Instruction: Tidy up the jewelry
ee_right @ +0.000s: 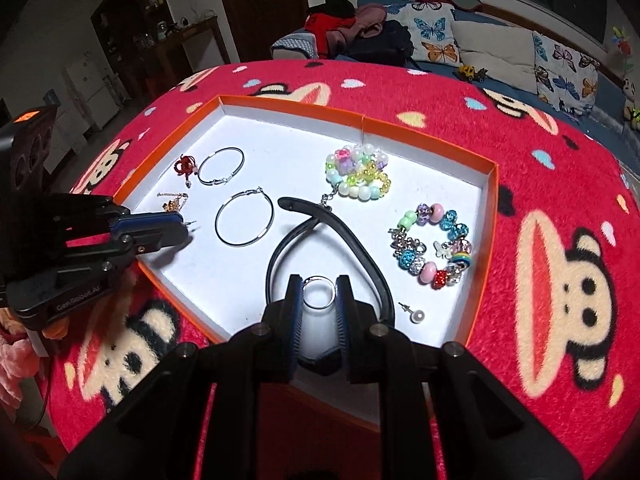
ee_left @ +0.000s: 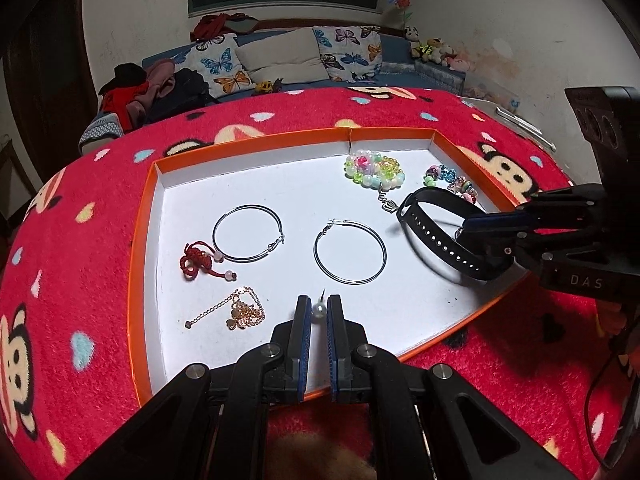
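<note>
Jewelry in orange tray (ee_left: 141, 216): 2 hoop earrings (ee_left: 350, 251), beaded bracelets (ee_right: 434, 250), black strap (ee_left: 444, 240).

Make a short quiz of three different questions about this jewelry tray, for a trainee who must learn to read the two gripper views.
1. True or false: the left gripper is shut on a pearl stud earring.
2. What does the right gripper hold? A) a gold chain B) a silver ring C) a hoop earring
3. Fill in: the second pearl stud lies in the orange tray, beside the black ____.

Key
1. True; the pearl sits between the fingertips, pin pointing away.
2. B; the silver ring is pinched between the fingers, above the black strap.
3. strap.
</note>
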The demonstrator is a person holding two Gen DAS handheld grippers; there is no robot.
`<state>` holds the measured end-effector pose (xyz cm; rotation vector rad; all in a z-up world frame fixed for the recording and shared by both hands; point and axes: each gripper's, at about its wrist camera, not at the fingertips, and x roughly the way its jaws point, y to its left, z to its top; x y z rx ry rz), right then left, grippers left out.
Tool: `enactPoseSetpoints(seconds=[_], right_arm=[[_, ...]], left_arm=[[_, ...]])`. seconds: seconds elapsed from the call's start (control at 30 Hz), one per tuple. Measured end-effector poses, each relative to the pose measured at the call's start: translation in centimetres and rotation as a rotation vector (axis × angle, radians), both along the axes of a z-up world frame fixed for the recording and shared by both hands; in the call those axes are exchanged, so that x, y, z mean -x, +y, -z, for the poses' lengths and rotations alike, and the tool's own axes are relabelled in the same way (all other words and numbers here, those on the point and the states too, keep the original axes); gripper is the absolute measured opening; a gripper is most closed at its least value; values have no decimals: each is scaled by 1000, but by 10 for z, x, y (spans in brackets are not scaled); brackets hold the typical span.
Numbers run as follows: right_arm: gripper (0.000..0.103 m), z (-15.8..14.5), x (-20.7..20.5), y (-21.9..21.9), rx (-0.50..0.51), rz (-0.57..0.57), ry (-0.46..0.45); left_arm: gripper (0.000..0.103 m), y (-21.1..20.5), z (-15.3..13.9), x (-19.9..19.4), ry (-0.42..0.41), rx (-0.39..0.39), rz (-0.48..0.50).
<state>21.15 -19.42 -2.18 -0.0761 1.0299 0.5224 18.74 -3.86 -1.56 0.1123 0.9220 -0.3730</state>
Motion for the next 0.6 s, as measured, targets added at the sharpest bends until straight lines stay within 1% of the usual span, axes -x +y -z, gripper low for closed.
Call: enactPoseSetpoints(seconds=[0.4,0.47,0.6], right_arm=[[20,1,-1,-1,5,12,5],[23,-1,1,-1,6,13,4],[25,-5,6,-1,14,12,-11]], left_arm=[[9,-2,-2,3,7,-32,-25],[9,-1,-5,6,6,-28,-33],[9,2,-11,13,3,-17,-50]])
